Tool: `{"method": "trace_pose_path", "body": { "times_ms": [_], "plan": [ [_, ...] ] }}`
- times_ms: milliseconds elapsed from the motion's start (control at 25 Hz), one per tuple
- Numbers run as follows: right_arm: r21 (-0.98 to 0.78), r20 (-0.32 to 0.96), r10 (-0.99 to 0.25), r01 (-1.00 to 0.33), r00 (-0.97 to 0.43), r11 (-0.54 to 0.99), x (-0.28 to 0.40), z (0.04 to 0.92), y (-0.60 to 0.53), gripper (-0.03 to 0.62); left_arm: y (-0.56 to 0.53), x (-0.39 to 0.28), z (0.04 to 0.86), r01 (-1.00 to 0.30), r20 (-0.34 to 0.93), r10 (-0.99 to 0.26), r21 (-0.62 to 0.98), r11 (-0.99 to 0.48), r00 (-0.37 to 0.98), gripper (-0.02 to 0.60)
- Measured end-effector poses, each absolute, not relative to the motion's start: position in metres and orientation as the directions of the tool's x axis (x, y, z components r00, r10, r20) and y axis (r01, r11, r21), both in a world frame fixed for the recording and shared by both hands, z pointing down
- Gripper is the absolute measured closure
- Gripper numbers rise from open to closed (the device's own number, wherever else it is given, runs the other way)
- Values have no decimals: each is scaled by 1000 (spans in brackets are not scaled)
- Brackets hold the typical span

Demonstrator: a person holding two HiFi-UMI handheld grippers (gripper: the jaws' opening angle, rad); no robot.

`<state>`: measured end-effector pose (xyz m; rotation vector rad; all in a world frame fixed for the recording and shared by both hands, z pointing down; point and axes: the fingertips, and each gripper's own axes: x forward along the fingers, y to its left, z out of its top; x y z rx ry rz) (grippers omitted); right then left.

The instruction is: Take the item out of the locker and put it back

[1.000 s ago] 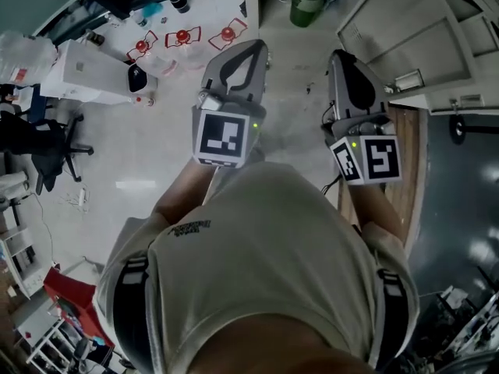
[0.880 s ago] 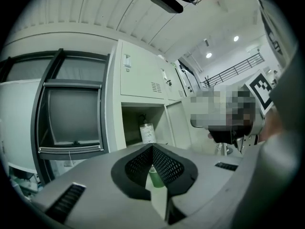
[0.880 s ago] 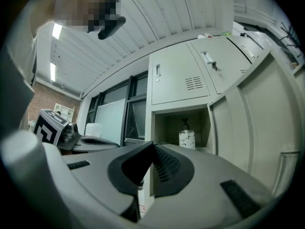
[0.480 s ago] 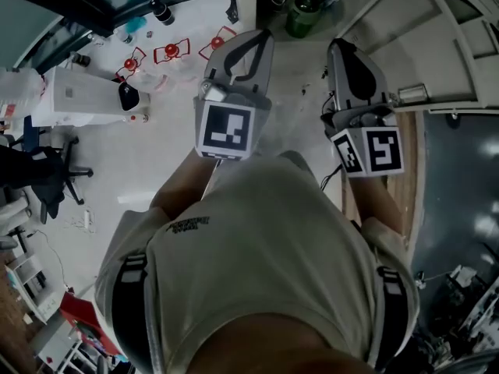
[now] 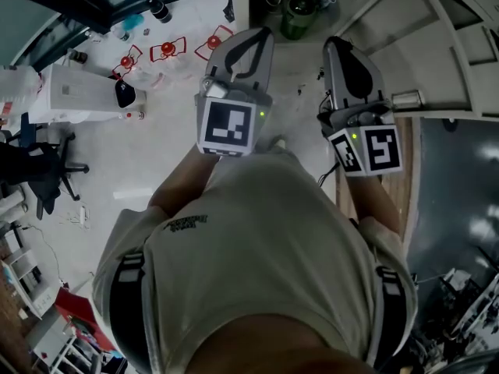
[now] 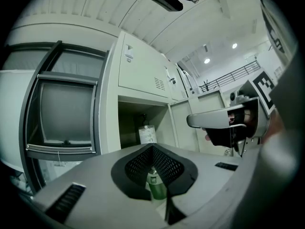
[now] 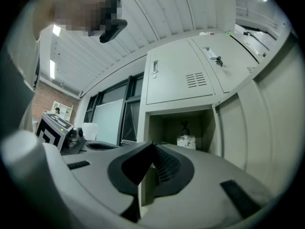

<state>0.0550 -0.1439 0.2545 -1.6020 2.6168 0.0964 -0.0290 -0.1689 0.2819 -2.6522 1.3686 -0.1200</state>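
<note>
A locker compartment (image 7: 178, 128) stands open at about gripper height, its door (image 7: 238, 128) swung to the right. Inside it sits a white patterned item (image 7: 187, 141) with a small dark thing behind it; the left gripper view shows the same item (image 6: 147, 134). My left gripper (image 6: 153, 147) and right gripper (image 7: 153, 143) both point at the lockers from a distance, jaws together and nothing in them. In the head view the left gripper (image 5: 261, 36) and right gripper (image 5: 335, 45) are held side by side in front of the person's chest.
A green bottle (image 5: 295, 15) stands low down ahead, seen far off below the left jaw tips (image 6: 155, 182). Shut locker doors (image 7: 178, 78) lie above the open compartment. A dark framed window (image 6: 62, 113) is left of the lockers. Red stands (image 5: 168, 49) and a white box (image 5: 78, 92) sit on the floor at left.
The floor and lockers have slid slightly in the head view as the person shifted; both grippers keep the same pose, shut and side by side.
</note>
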Motion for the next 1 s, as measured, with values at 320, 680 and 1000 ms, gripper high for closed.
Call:
{"method": "trace_pose_path", "body": {
  "times_ms": [320, 680, 1000],
  "plan": [
    [24, -70, -883, -885, -465, 465, 74, 258, -155, 591, -180, -13, 280, -822, 0, -835, -175, -542, 550, 566],
    [31, -60, -891, -893, -451, 450, 87, 266, -180, 589, -202, 0, 279, -841, -27, -853, -182, -509, 522, 568],
    [37, 6, -906, -906, -422, 422, 84, 290, -222, 368, -223, 2, 289, -855, -16, -867, -177, -488, 498, 566]
  ]
}}
